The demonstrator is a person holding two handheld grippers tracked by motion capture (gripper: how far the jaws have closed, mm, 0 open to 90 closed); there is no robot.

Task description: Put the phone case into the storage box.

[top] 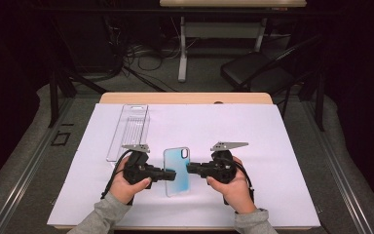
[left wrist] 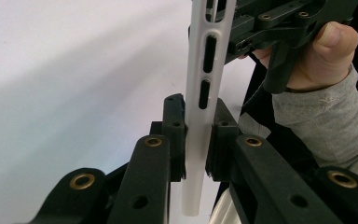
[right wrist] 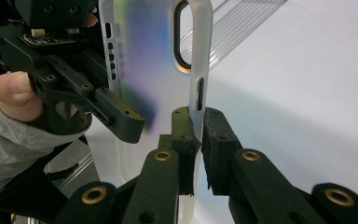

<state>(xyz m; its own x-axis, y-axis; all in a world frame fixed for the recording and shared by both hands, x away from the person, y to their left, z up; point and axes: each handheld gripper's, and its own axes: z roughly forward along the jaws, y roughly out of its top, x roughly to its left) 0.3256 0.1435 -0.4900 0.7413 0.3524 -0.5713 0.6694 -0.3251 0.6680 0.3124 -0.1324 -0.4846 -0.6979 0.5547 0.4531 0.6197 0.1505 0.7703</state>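
- Phone case: translucent, with a blue-tinted back and an oval camera cut-out at its far end. It is held between the two claws over the white surface, near the front edge and about midway across. Whether its near end rests on the surface or hangs free cannot be told.
- Left claw: clamped on the left long edge of the case. In the left gripper view the two black pads press on either side of the frosted rim, just below the side button slots.
- Right claw: clamped on the opposite long edge. In the right gripper view the pads close on the rim below a side slot, with the case back turned toward that camera.
- Step in hand, as judged: a two-sided hold of the case, likely for lifting, turning or handing it from one claw to the other.
- Next move, as judged: one claw must release before the other carries the case away. Moving both together calls for matched motion, since the thin rim may flex or slip.
- Hand pose: both hands grip their handles at the front edge, forearms in grey sleeves, claws level and pointing inward at each other.
- Clear plastic tray: lies flat at the far left of the surface, well apart from the case.
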